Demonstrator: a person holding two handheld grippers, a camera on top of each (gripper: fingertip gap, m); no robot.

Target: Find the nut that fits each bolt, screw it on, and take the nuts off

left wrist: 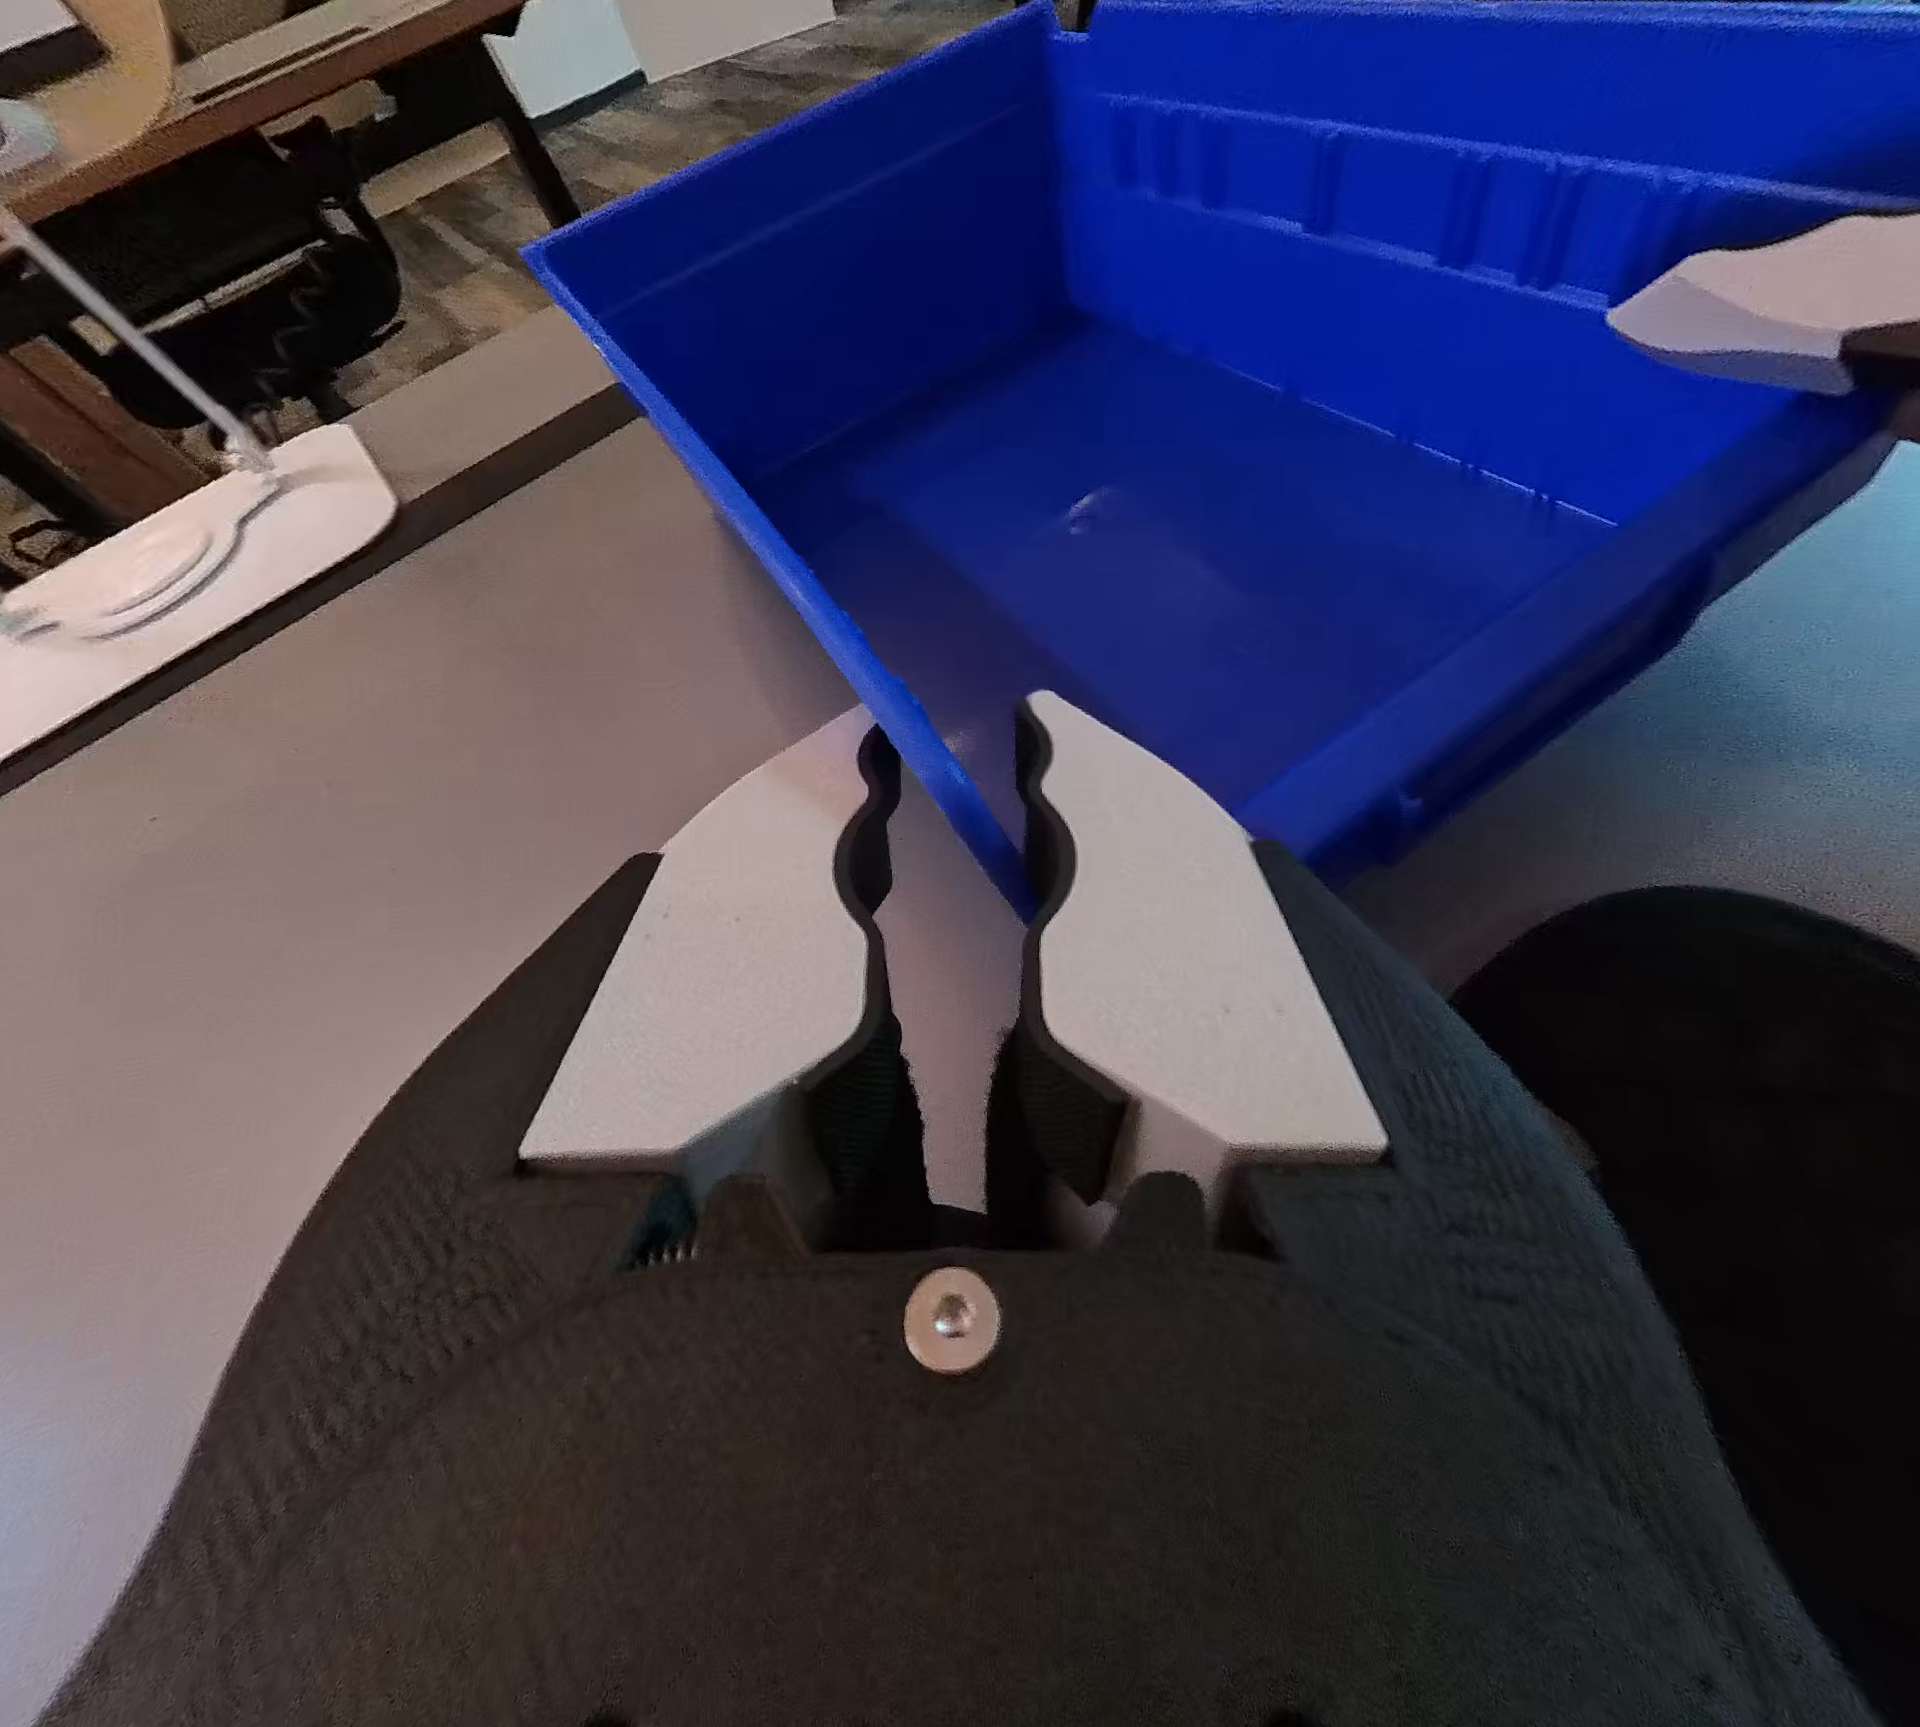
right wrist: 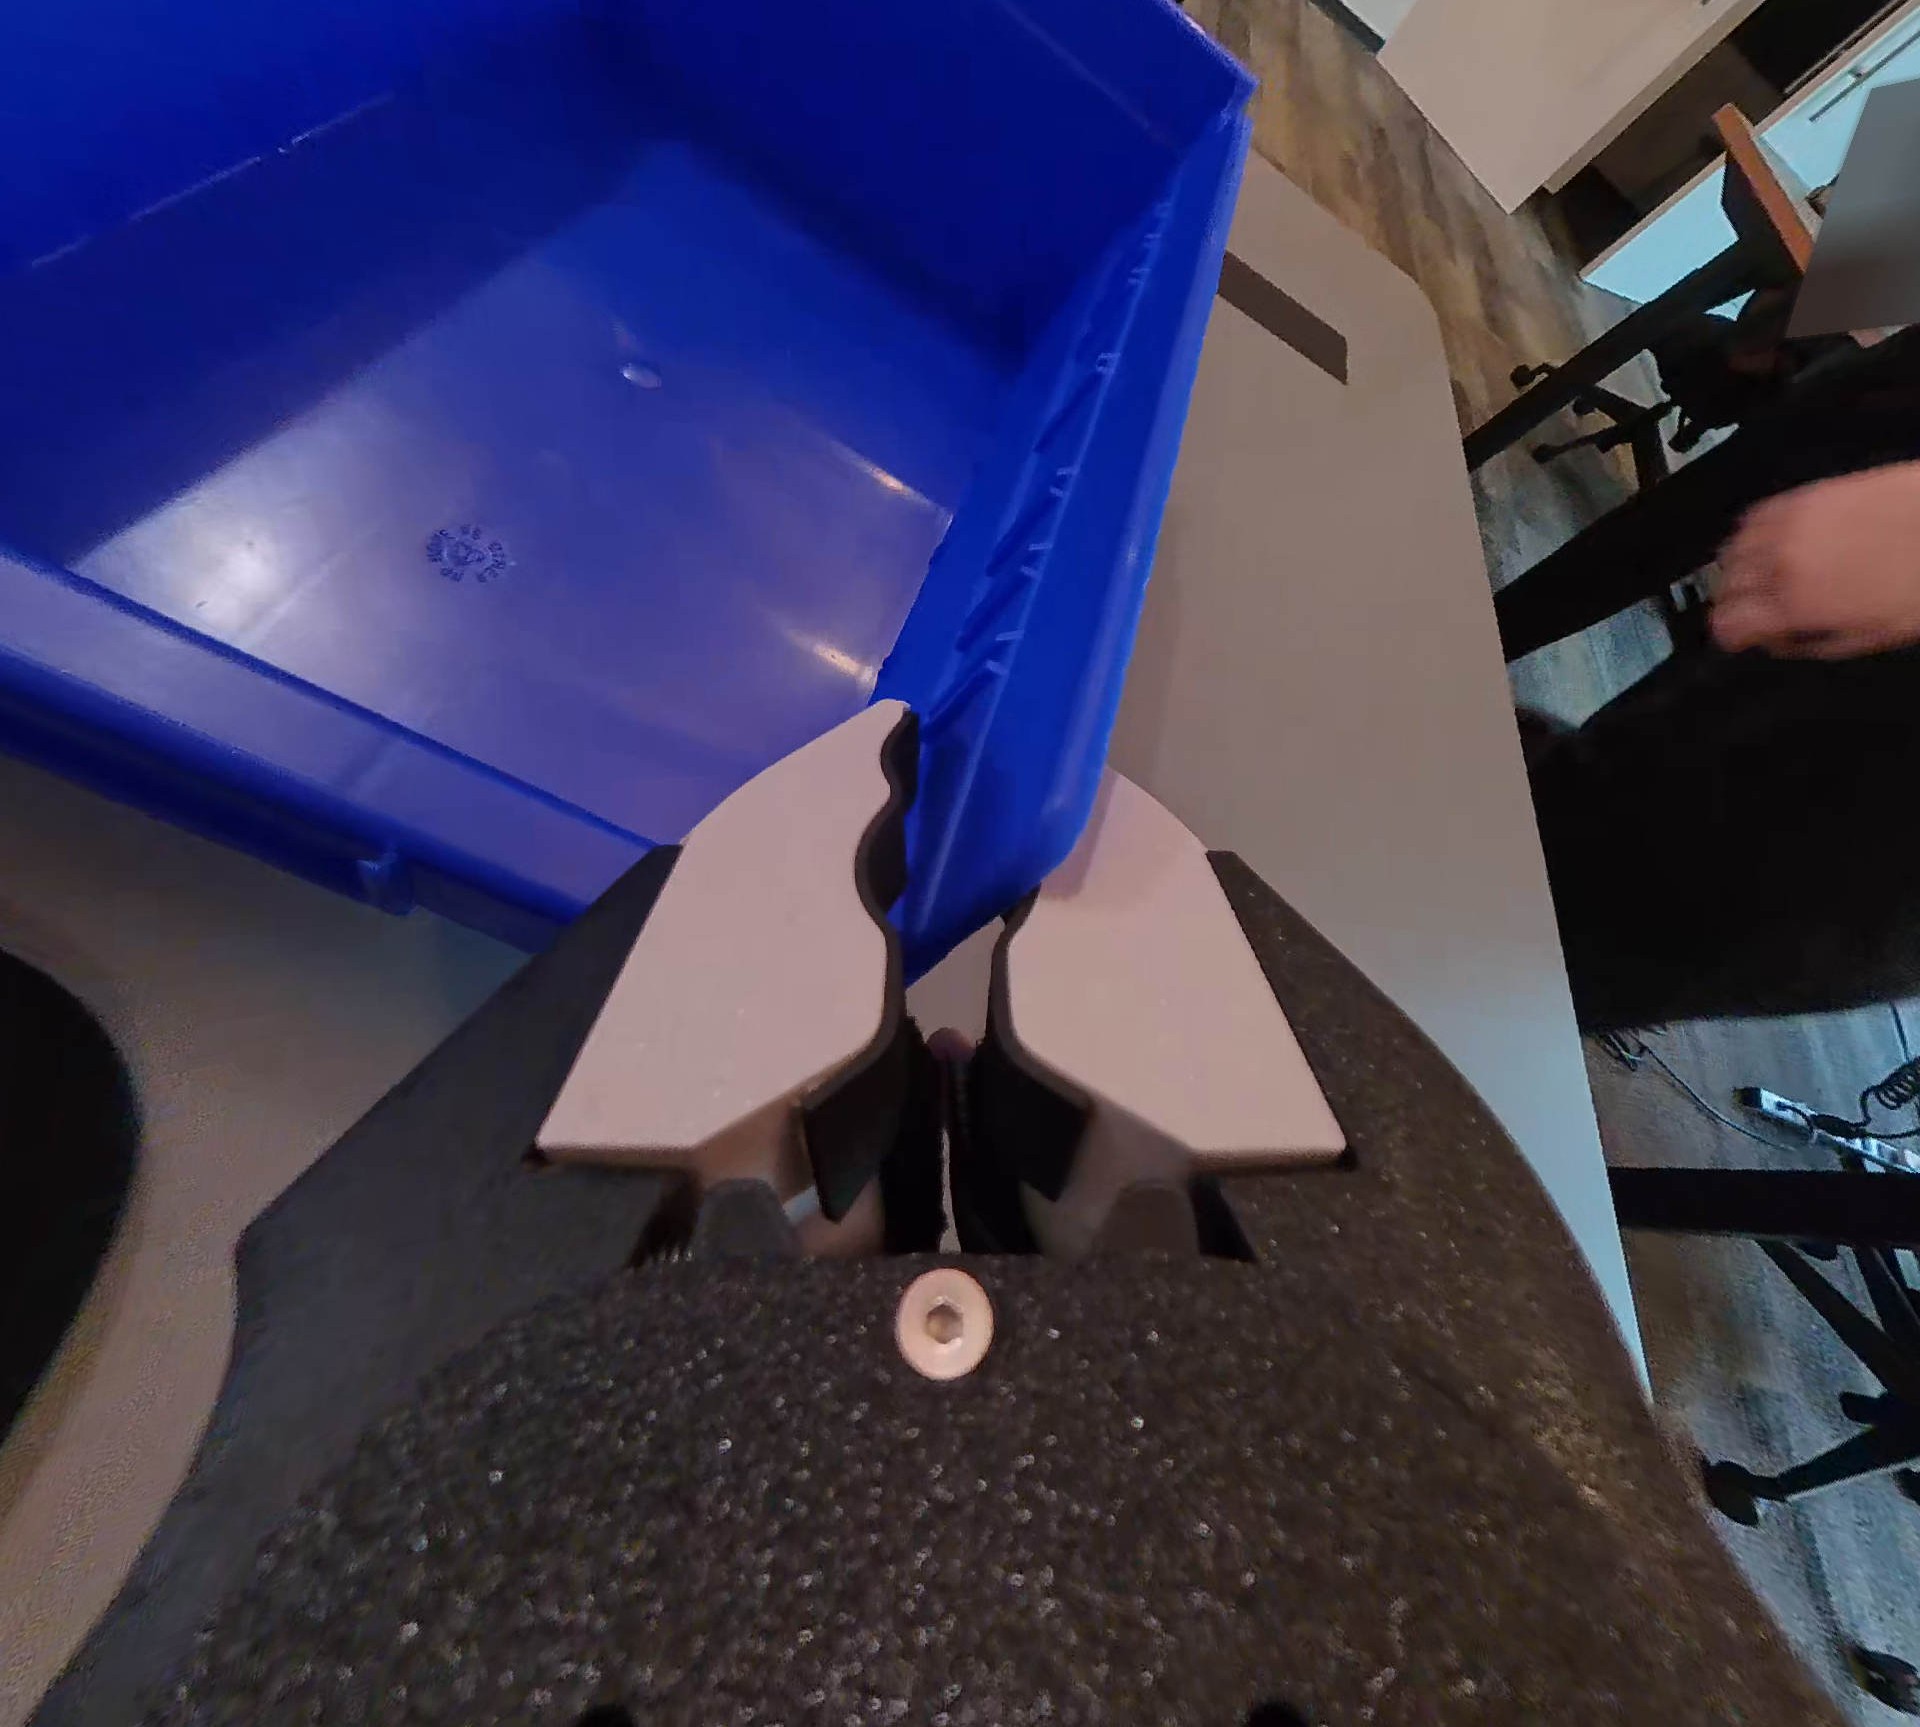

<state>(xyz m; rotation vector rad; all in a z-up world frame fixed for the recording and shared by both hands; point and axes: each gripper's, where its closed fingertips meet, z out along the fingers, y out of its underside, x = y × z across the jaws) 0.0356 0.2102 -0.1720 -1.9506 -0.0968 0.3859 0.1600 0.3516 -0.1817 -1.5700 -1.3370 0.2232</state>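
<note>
Bin (left wrist: 1195, 451), blue and empty, sits tilted above the grey worktop (left wrist: 364, 898), carried by its two side walls; no bolts or nuts show in either view. The left hand-held gripper (left wrist: 951, 804) straddles one wall with slack on its outer side, so it looks parted rather than clamped. The right hand-held gripper (right wrist: 987, 804) pinches the opposite ribbed wall. To move the bin well, the left should probably close firmly first, then both travel level together. A person's hand (right wrist: 1818, 565) is beyond the worktop.

Glossy smooth blue plastic bin (right wrist: 582, 472); matt grey tabletop (left wrist: 364, 846); rough grainy black plastic gripper body (right wrist: 935, 1521); shiny metal screw (right wrist: 943, 1324).
</note>
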